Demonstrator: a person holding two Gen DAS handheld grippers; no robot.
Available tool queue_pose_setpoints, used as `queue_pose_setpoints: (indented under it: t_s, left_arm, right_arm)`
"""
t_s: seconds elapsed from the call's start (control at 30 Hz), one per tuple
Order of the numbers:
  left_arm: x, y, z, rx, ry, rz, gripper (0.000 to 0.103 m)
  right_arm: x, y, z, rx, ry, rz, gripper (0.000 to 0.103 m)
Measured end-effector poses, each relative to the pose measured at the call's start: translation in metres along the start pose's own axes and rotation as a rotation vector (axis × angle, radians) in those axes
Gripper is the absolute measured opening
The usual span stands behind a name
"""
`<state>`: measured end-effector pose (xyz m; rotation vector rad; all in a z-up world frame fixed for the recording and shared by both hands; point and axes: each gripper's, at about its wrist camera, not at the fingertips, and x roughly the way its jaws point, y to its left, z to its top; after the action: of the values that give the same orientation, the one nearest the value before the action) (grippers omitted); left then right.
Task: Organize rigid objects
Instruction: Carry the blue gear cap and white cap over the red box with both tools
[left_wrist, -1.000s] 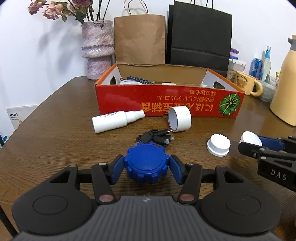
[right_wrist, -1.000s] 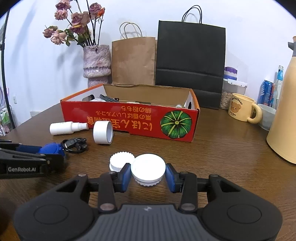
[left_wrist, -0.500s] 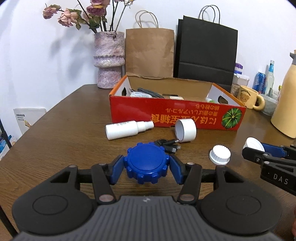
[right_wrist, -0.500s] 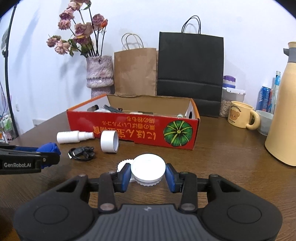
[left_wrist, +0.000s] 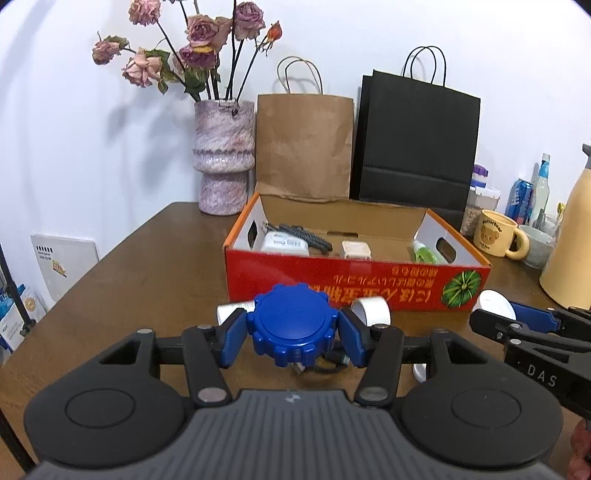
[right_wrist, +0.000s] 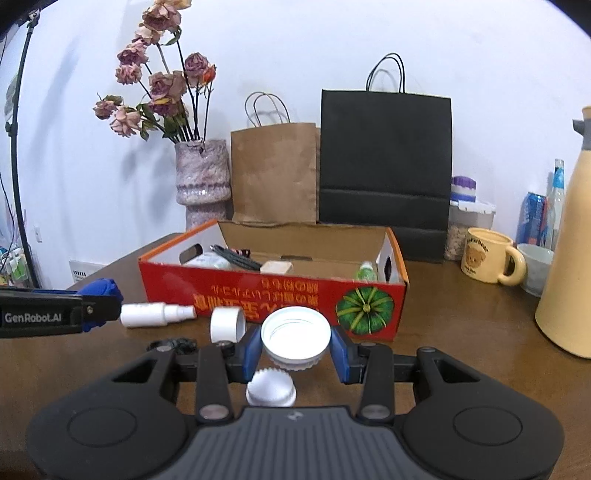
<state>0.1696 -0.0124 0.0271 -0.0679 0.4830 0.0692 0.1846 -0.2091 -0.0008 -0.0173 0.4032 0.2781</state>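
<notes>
My left gripper (left_wrist: 292, 334) is shut on a blue ridged lid (left_wrist: 293, 325), held above the table in front of the red cardboard box (left_wrist: 354, 280). My right gripper (right_wrist: 295, 349) is shut on a white ridged lid (right_wrist: 295, 334) whose hollow side faces up; that lid (left_wrist: 495, 301) also shows at the right of the left wrist view. A second white lid (right_wrist: 270, 387) lies on the table under the right gripper. A white spray bottle (right_wrist: 155, 314), a white tape roll (right_wrist: 227, 324) and a black cable (right_wrist: 171, 345) lie in front of the box.
The open box holds a cable, a white pack, a beige block and a green bottle (left_wrist: 424, 254). Behind it stand a flower vase (left_wrist: 223, 166), a brown bag (left_wrist: 304, 147) and a black bag (left_wrist: 415, 140). A yellow mug (right_wrist: 487, 254), cans and a cream jug (right_wrist: 569, 258) are at right.
Both grippers have risen off the table with their lids and tilted up, so the box's inside now shows. The right gripper's white lid has lifted clear of the second white lid.
</notes>
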Motion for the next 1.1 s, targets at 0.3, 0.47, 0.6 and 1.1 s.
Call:
queue_pose_setpoints:
  t_s: [0.3, 0.47, 0.6, 1.1]
  left_arm:
    - [0.013, -0.005, 0.027, -0.016, -0.039, 0.007, 0.055]
    - [0.024, -0.007, 0.038, -0.037, -0.047, 0.012, 0.055]
    - [0.034, -0.009, 0.046, -0.055, -0.05, 0.013, 0.056]
    - [0.076, -0.008, 0.071, -0.09, -0.054, 0.028, 0.055]
  right_arm:
    - [0.014, 0.005, 0.024, 0.0, -0.035, -0.005, 0.039]
    - [0.026, 0.006, 0.038, -0.013, -0.052, -0.023, 0.039]
    - [0.036, 0.006, 0.046, -0.013, -0.06, -0.027, 0.039]
    - [0.079, -0.002, 0.068, -0.01, -0.059, -0.035, 0.039]
